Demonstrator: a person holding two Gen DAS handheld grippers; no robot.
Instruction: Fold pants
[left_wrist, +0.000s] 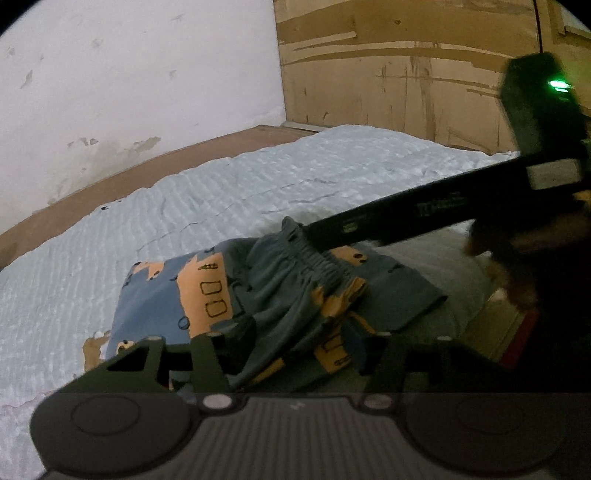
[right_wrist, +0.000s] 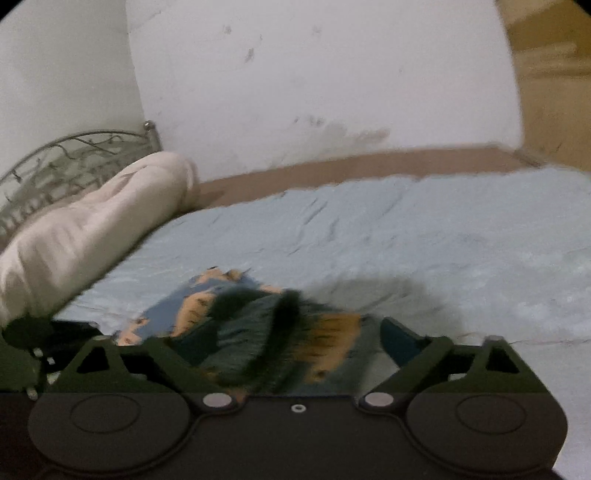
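The pants (left_wrist: 280, 295) lie bunched on the bed (left_wrist: 184, 206). Both my jaws stand apart, gripping nothing; grabbing one loose layer could drag the heap and undo the fold.

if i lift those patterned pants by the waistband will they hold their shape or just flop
Probably flop: the pants lie crumpled in soft folds on the bedsheet, so the fabric looks thin and limp. The gathered elastic waistband seems the firmest part, likely bunching rather than slipping. They look light, so one pinch would likely drag the whole heap along.
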